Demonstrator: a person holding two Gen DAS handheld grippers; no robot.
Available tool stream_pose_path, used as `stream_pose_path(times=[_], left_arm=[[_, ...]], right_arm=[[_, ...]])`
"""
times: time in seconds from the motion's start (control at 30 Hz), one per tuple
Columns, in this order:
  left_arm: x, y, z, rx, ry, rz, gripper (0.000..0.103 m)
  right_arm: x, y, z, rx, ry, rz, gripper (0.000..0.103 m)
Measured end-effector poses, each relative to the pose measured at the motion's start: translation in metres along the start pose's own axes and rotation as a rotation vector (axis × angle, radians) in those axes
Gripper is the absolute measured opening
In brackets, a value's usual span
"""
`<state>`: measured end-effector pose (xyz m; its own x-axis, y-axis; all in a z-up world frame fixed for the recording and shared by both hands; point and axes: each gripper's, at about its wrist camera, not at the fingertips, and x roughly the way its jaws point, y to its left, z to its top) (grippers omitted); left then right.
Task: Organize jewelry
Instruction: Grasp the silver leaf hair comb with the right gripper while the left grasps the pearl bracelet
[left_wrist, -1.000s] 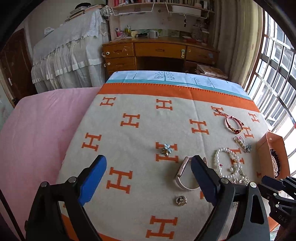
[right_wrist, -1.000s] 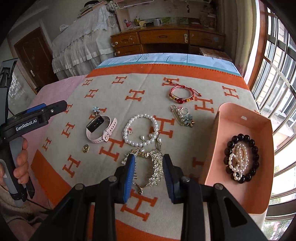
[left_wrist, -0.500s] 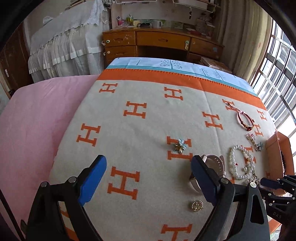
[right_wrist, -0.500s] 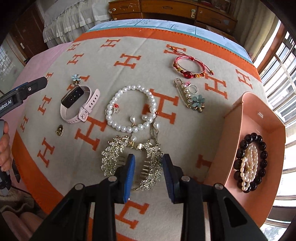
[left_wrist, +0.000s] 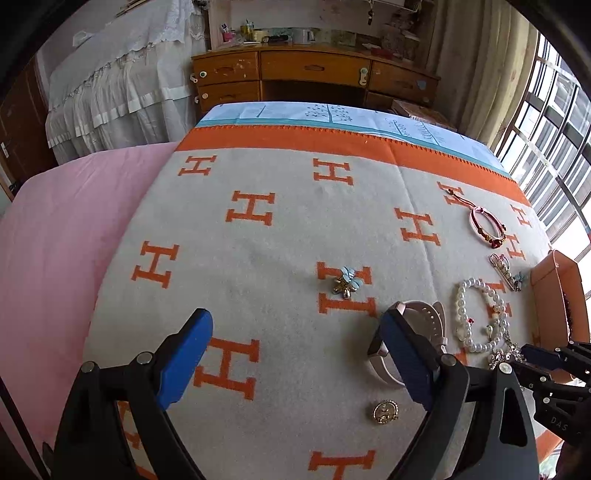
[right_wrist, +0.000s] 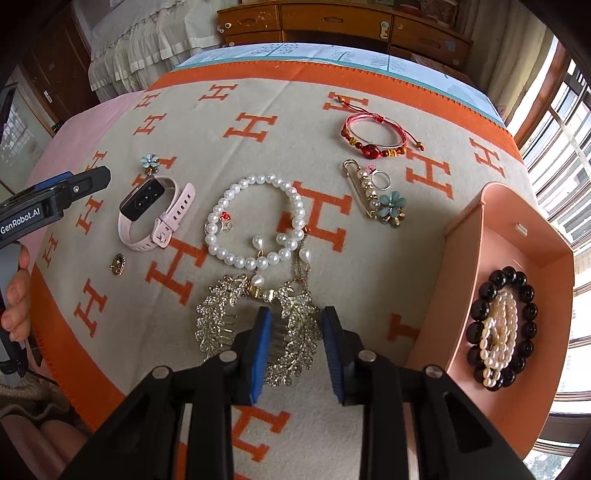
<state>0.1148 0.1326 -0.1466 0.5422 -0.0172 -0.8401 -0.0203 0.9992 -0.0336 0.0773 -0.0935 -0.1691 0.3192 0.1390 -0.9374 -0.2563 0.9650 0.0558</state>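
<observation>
A rhinestone leaf hair comb (right_wrist: 216, 317) lies on the H-patterned blanket (right_wrist: 332, 96). My right gripper (right_wrist: 296, 310) points down over it, jaws closing; the comb's right leaf lies between the pads, which are not pressing on it. Beyond it lie a pearl bracelet (right_wrist: 218, 251), a pink smart band (right_wrist: 147, 210), a red cord bracelet (right_wrist: 373, 149), a flower pin brooch (right_wrist: 376, 199), a blue flower earring (right_wrist: 149, 162) and a gold charm (right_wrist: 117, 264). My left gripper (left_wrist: 295, 317) hangs wide open with nothing in it, its right finger in front of the pink smart band (left_wrist: 424, 317).
A pink box (right_wrist: 461, 258) at the right holds a black bead bracelet (right_wrist: 480, 306) and a small pearl strand (right_wrist: 498, 339). A pink sheet (left_wrist: 66, 229) lies left of the blanket. A wooden desk (left_wrist: 314, 70) stands beyond and windows run along the right.
Both grippers have come down closer to the blanket. The right one now straddles the comb's right leaf and its jaws have narrowed a little. The left stays wide open.
</observation>
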Motion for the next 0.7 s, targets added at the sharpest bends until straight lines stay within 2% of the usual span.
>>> stream_pose_path(times=[0.17,0.37,0.57,0.7], left_arm=[[-0.004,-0.013,0.001,0.035,-0.005,-0.009,0.091],[-0.009,-0.05,0.008,0.128,-0.019,-0.043,0.091],[0.001,-0.106,0.022,0.299,0.0,-0.083,0.091],[0.025,-0.14,0.025,0.418,0.07,-0.092,0.091]], right_arm=[[-0.008,-0.003,-0.003,0.013,-0.035,0.026,0.028],[-0.024,-0.005,-0.005,0.015,-0.1,0.065,0.027],[-0.035,-0.003,-0.005,-0.011,-0.13,0.07,0.027],[-0.042,-0.005,-0.004,-0.018,-0.148,0.066,0.027]])
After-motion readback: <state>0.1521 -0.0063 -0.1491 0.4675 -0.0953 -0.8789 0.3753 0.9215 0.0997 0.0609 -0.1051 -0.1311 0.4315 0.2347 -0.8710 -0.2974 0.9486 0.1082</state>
